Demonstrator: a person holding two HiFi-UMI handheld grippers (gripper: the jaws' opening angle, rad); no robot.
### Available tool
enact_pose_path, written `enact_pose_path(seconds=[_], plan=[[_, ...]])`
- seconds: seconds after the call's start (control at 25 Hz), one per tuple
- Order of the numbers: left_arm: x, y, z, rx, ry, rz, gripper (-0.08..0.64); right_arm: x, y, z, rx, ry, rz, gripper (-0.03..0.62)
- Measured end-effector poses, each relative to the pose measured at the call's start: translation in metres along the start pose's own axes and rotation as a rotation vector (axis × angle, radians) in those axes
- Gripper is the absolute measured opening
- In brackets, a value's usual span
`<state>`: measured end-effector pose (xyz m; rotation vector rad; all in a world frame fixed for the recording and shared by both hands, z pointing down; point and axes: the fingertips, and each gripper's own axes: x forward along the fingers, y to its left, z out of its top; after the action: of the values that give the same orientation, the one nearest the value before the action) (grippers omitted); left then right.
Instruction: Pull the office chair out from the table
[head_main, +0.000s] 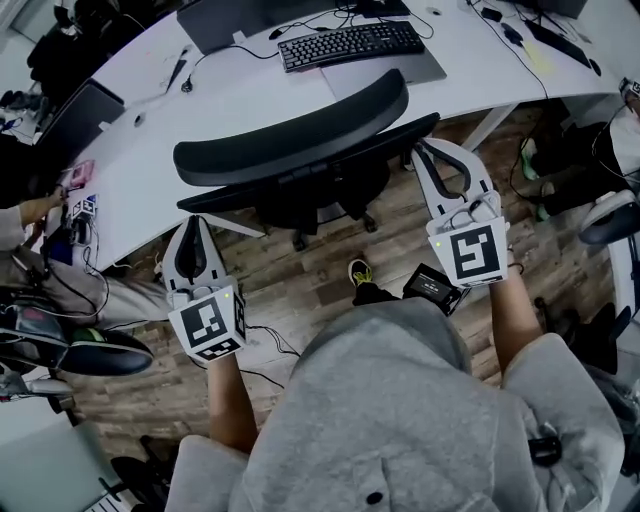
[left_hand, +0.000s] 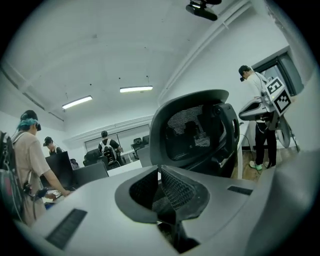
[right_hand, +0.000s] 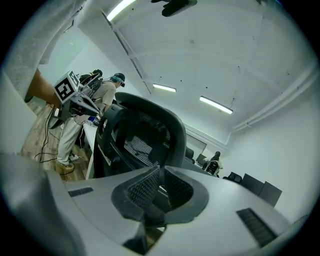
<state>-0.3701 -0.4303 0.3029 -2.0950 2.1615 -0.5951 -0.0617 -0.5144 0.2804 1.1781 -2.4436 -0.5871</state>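
The black office chair (head_main: 300, 130) stands with its curved mesh back towards me, its seat tucked under the white table (head_main: 150, 140). My left gripper (head_main: 193, 222) is shut and empty, low beside the left end of the chair back and apart from it. My right gripper (head_main: 425, 150) is also shut and empty, close to the right end of the back; I cannot tell whether it touches. In the left gripper view the chair back (left_hand: 195, 132) rises just beyond the closed pads (left_hand: 170, 185). The right gripper view shows the chair back (right_hand: 145, 135) ahead of its closed pads (right_hand: 150, 185).
A keyboard (head_main: 350, 45) and a monitor base lie on the table. A seated person (head_main: 20, 215) is at the left, another chair (head_main: 610, 215) at the right. A black box (head_main: 432, 285) and cables lie on the wooden floor by my foot (head_main: 360, 270).
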Motion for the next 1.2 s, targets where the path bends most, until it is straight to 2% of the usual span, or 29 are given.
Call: enact_pose_path(seconds=[0.16,0.2,0.24,0.28,0.44,0.6,0.72,0.84,1.12,1.2], plan=[[0.014,-0.003,-0.003,0.147,0.056,-0.033,0.015,0.012,-0.008,-0.015,-0.029,0.035,0.082,0.039],[0.018,-0.005,-0.005,0.195,0.07,-0.056,0.033,0.014,-0.008,-0.02,-0.046,0.052,0.11,0.068],[0.02,-0.006,-0.007,0.242,0.085,-0.082,0.094,0.017,-0.008,-0.026,-0.067,0.073,0.144,0.143],[0.023,-0.007,-0.011,0.283,0.103,-0.108,0.153,0.02,-0.007,-0.032,-0.089,0.095,0.178,0.183],[0.036,-0.005,-0.031,0.39,0.195,-0.188,0.278,0.031,-0.005,-0.055,-0.202,0.167,0.262,0.216],[0.054,-0.002,-0.056,0.507,0.32,-0.241,0.297,0.049,-0.003,-0.078,-0.364,0.245,0.339,0.223],[0.069,-0.006,-0.065,0.647,0.385,-0.271,0.298,0.053,0.0,-0.083,-0.337,0.268,0.431,0.224],[0.079,-0.011,-0.067,0.752,0.399,-0.286,0.296,0.054,0.002,-0.083,-0.332,0.263,0.488,0.224],[0.101,-0.015,-0.09,0.882,0.486,-0.363,0.296,0.076,0.015,-0.101,-0.509,0.324,0.611,0.224],[0.105,-0.013,-0.102,0.949,0.52,-0.363,0.296,0.084,0.022,-0.109,-0.548,0.345,0.646,0.222]])
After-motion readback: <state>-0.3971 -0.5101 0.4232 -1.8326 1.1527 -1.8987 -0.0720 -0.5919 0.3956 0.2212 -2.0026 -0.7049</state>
